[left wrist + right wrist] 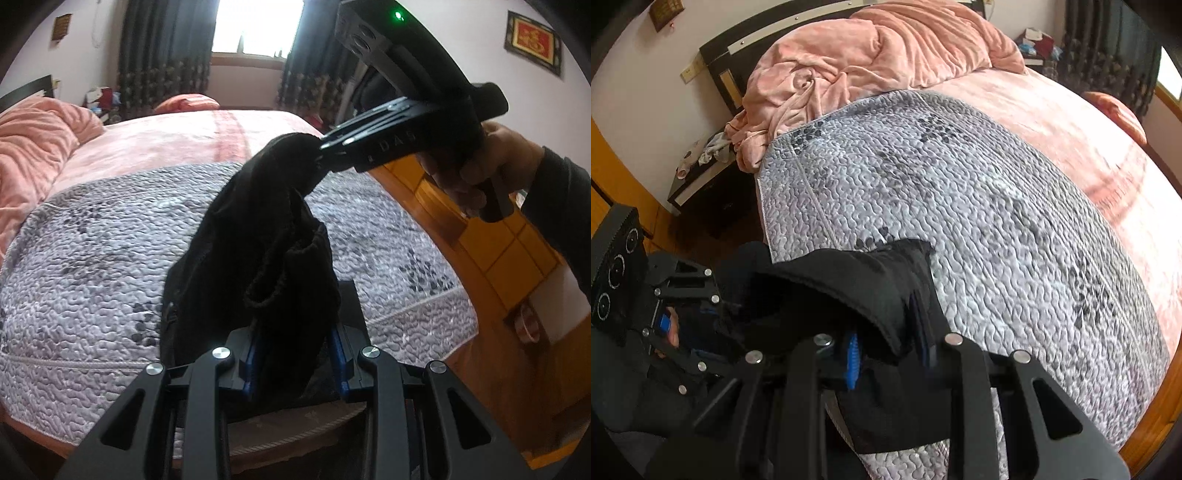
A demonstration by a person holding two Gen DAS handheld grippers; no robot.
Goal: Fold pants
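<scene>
Black pants [258,240] hang bunched in the air between both grippers, above the near edge of a grey quilted bedspread [92,258]. My left gripper [295,354] is shut on the lower part of the cloth. My right gripper [321,151] shows in the left wrist view at upper right, shut on the top of the pants. In the right wrist view the pants [857,288] drape over my right gripper [890,350], and my left gripper [687,317] grips them at the left. The bedspread [979,221] lies beyond.
A pink blanket [871,59] is heaped at the head of the bed, on a pink sheet [207,136]. A dark nightstand [701,181] stands beside the bed. Orange wooden floor [480,229] and the bed's wooden rim [1152,417] lie at the right.
</scene>
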